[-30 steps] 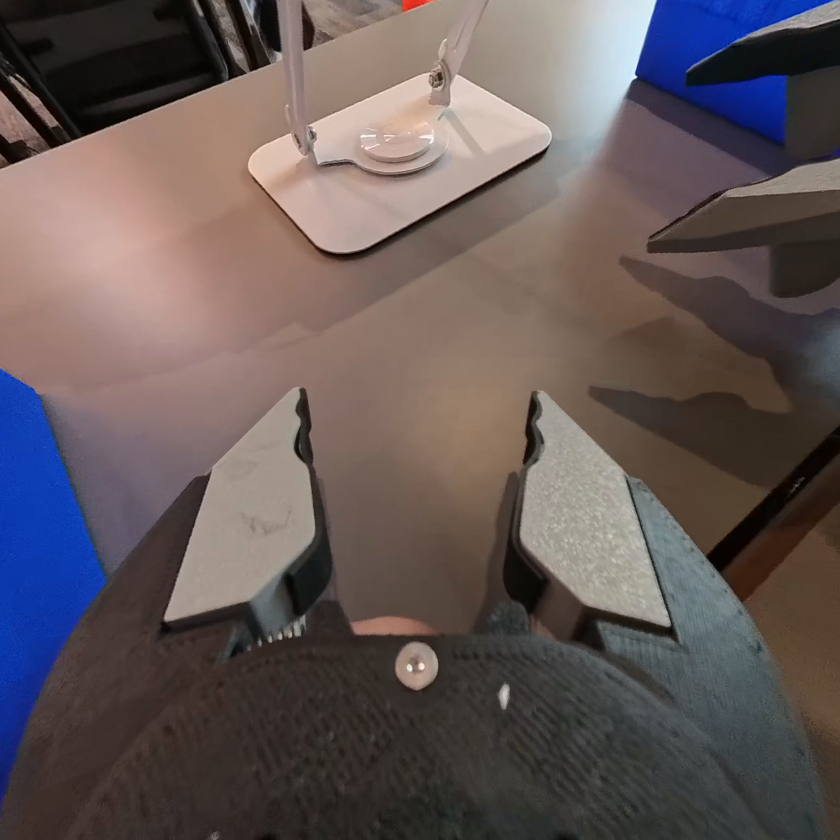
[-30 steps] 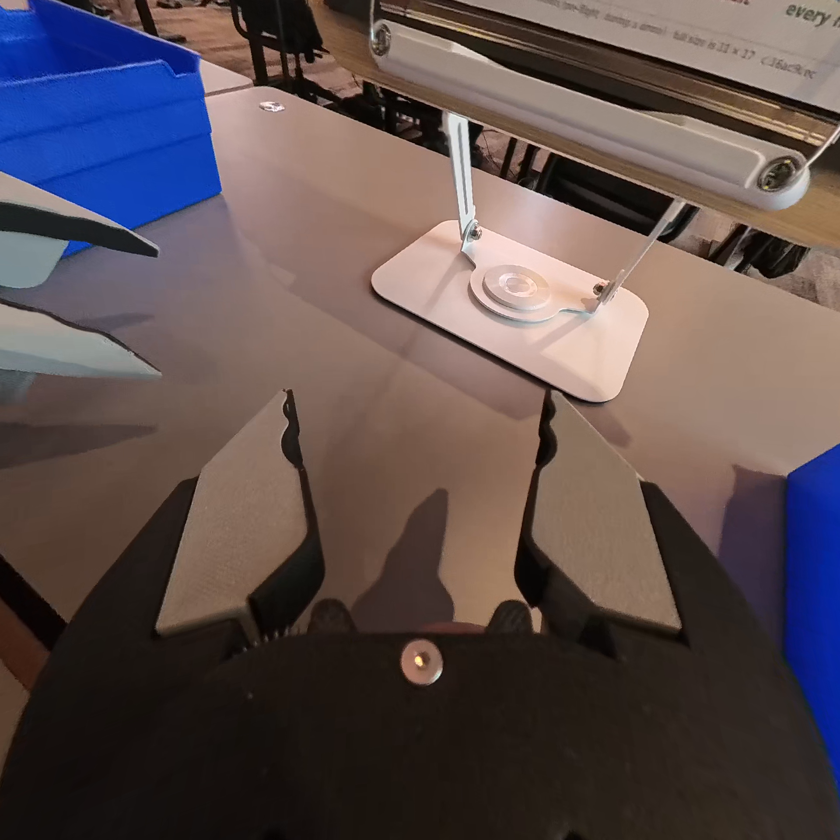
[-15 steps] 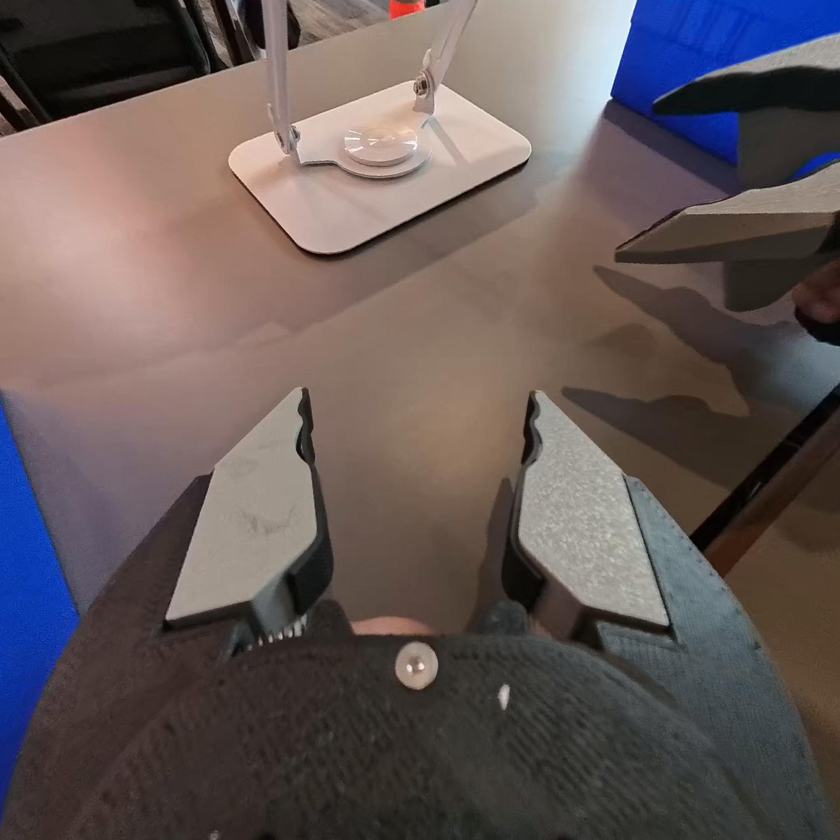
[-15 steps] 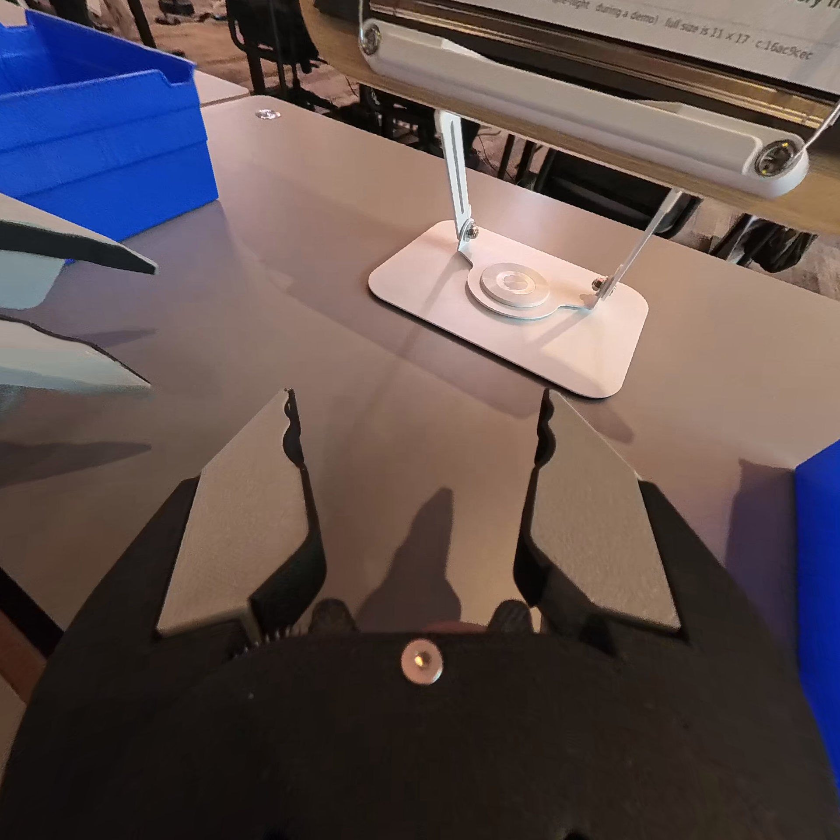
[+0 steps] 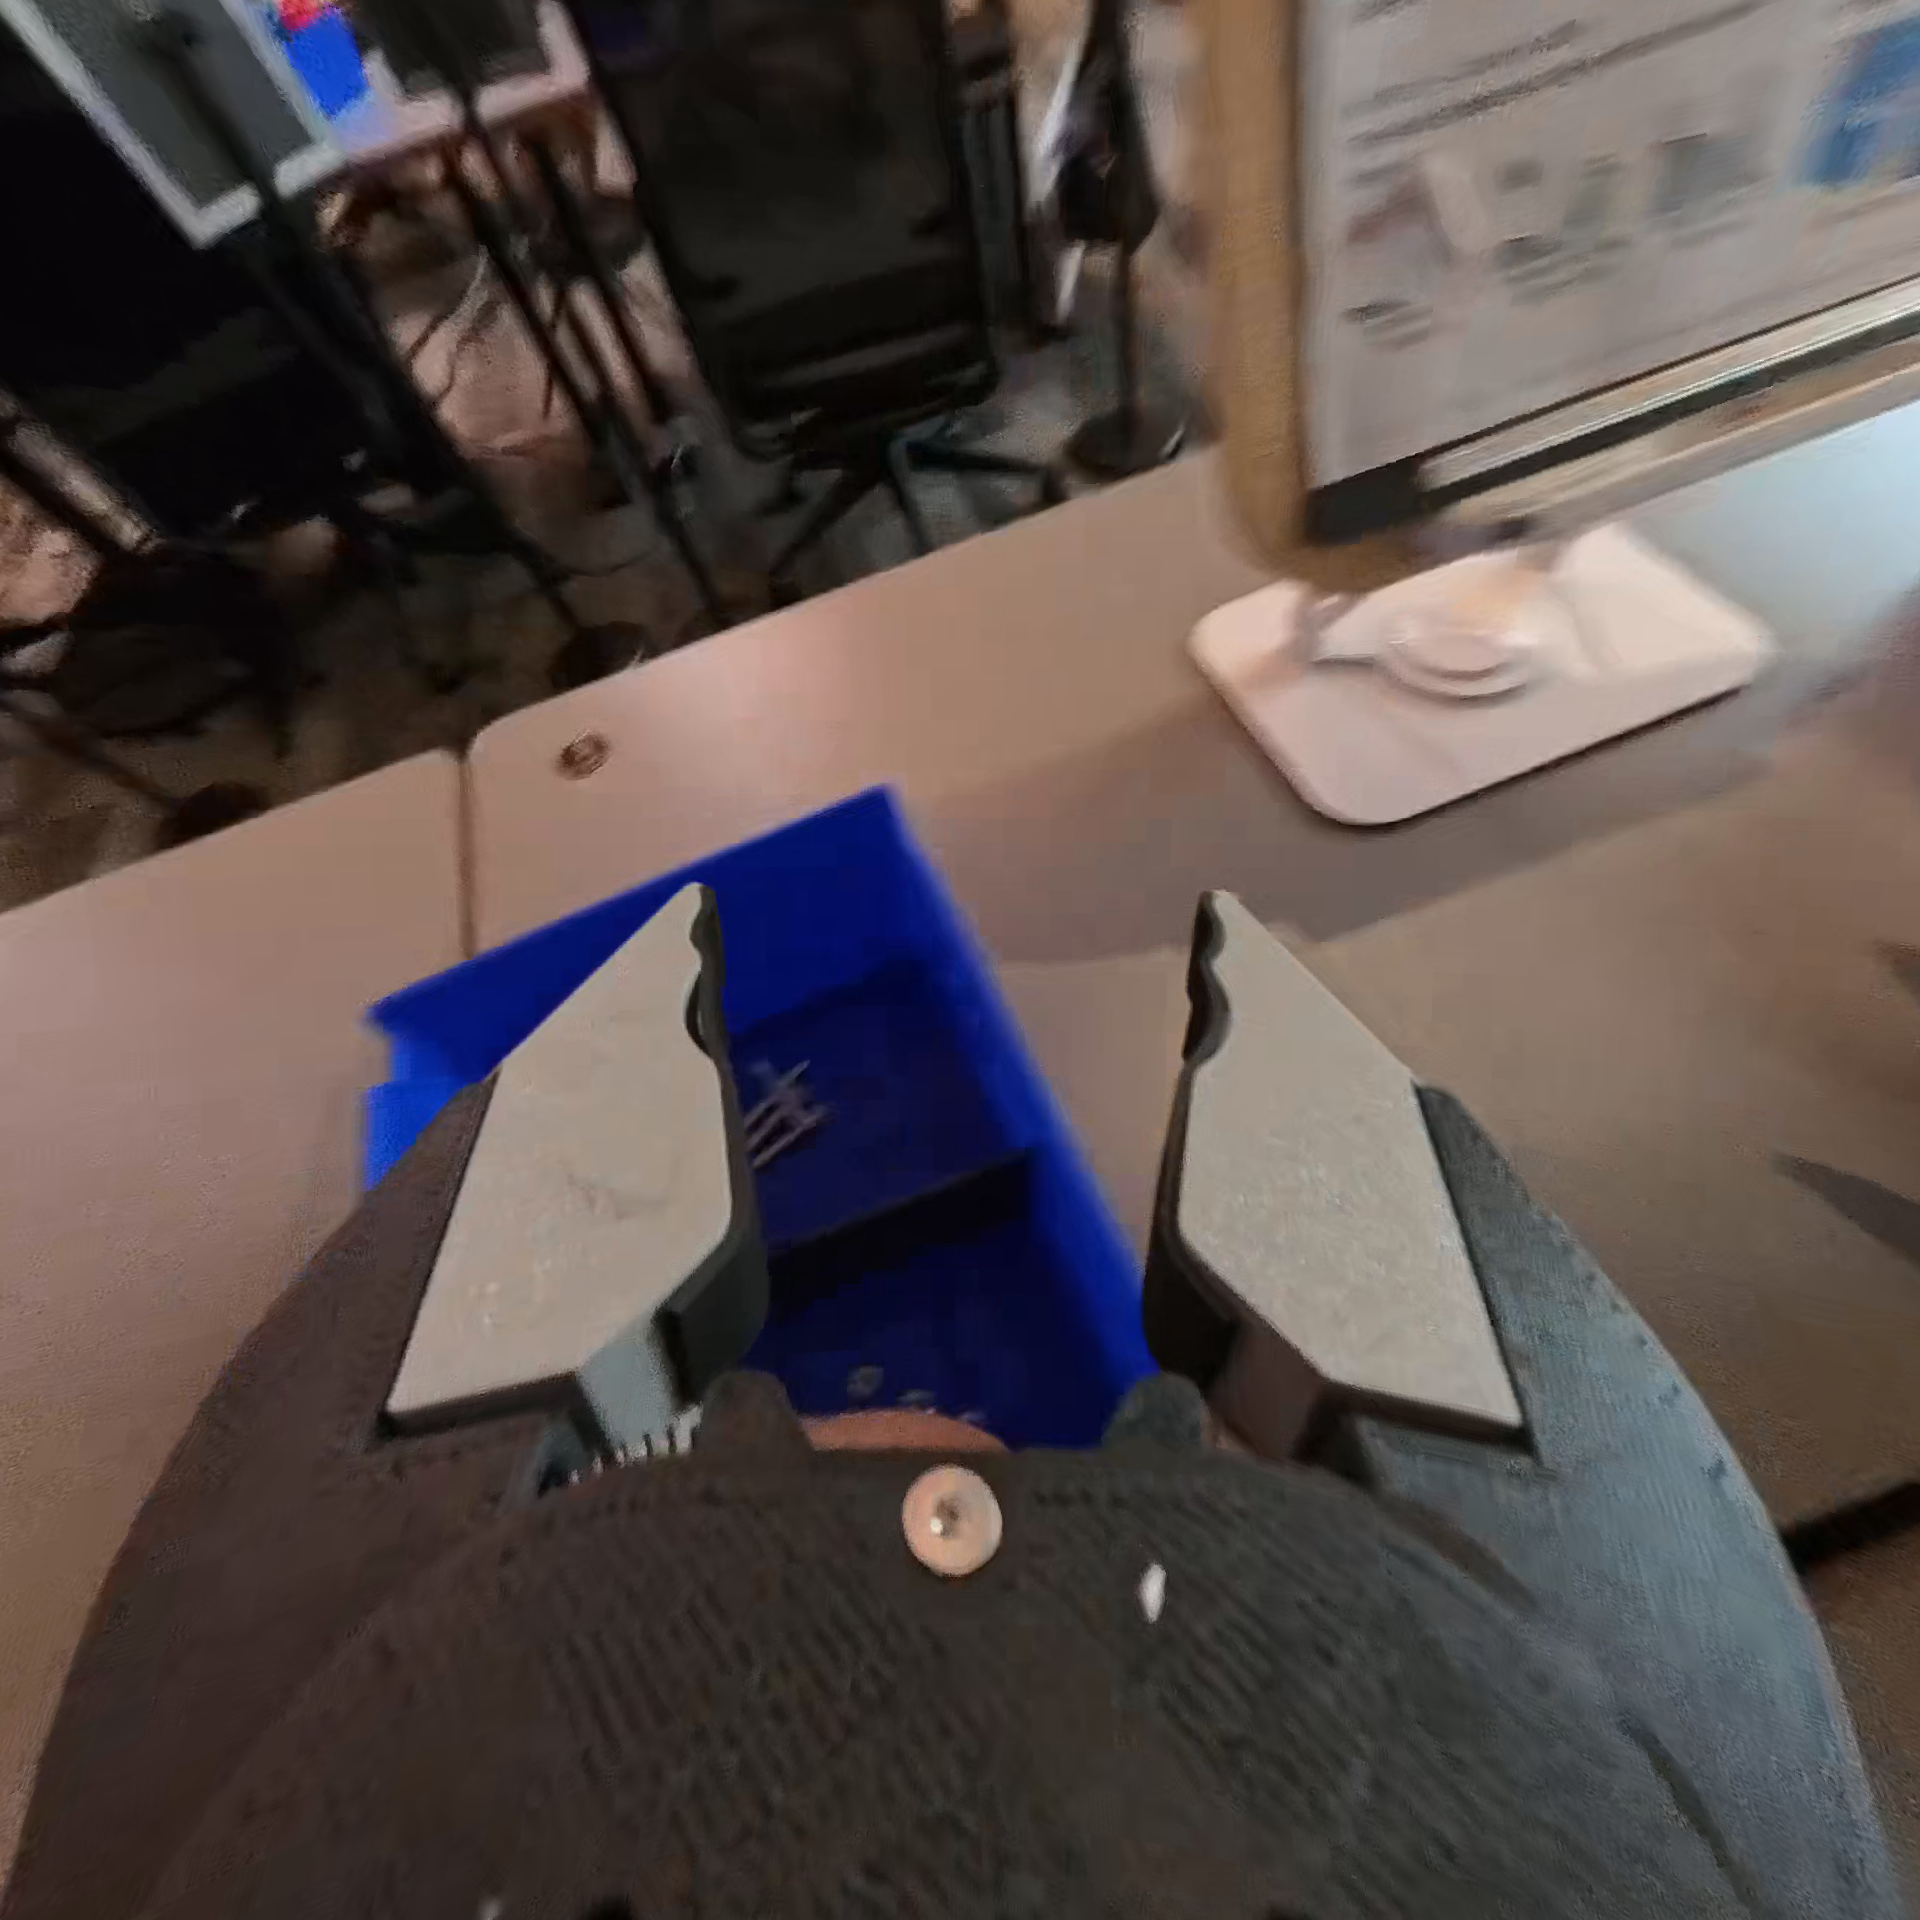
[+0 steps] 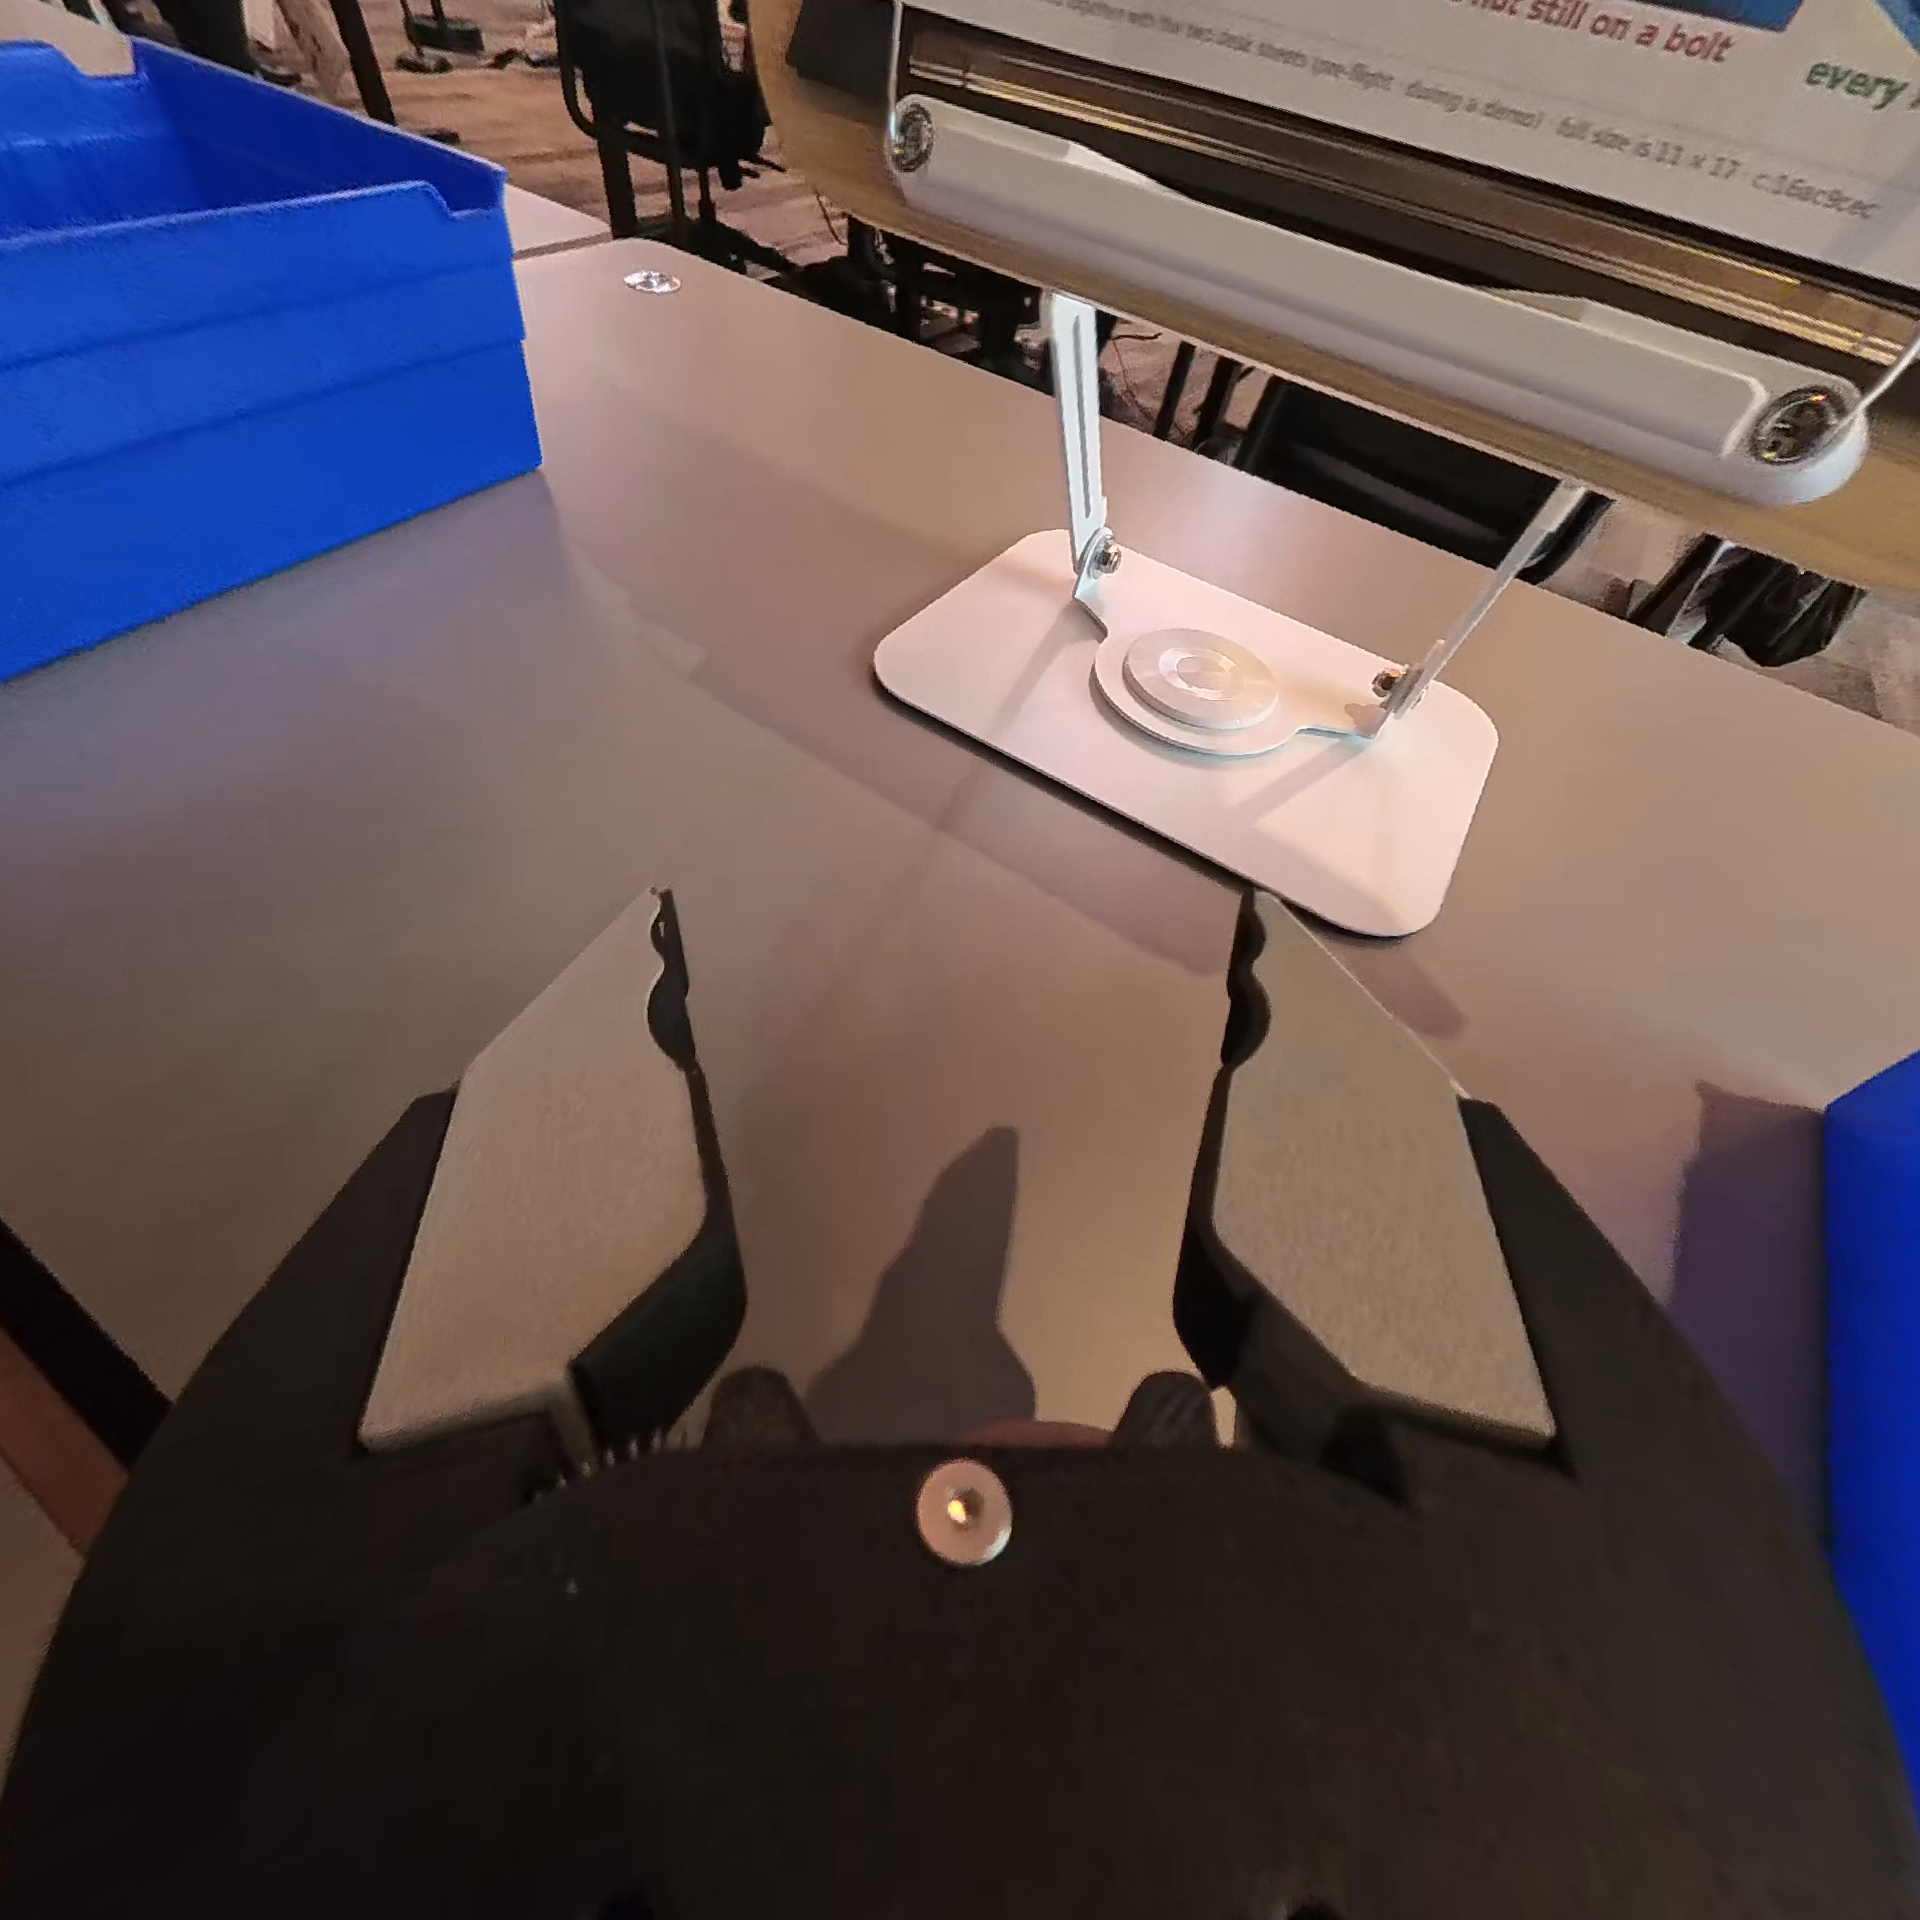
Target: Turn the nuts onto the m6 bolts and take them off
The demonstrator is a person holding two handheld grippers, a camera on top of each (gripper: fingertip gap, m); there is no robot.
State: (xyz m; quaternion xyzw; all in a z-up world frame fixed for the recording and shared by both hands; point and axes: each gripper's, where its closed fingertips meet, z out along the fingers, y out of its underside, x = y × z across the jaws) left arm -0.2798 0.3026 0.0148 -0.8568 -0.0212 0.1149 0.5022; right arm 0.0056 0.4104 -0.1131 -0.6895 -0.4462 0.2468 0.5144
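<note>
My left gripper [image 5: 951, 961] is open and empty, held above a blue divided bin [image 5: 940, 977] on the grey table. Several thin metal bolts [image 5: 784, 1117] lie in the bin's far compartment, partly hidden by my left finger. A few small nuts [image 5: 894, 1387] show blurred in the near compartment. My right gripper [image 6: 951, 961] is open and empty over bare table [image 6: 727, 790]. The same blue bin [image 6: 239, 343] stands at the far left of the right wrist view. No nut or bolt is held.
A white stand base [image 6: 1184, 727] holds a raised printed board [image 6: 1351, 135] at the back of the table; it also shows in the left wrist view [image 5: 1486, 675]. Another blue bin's edge [image 6: 1881, 1351] is at the right. Chairs and table legs stand beyond the far edge.
My left gripper has swung left and up from the bare table to over the blue bin; that view is motion-blurred. It has left the right wrist view. My right gripper barely moved.
</note>
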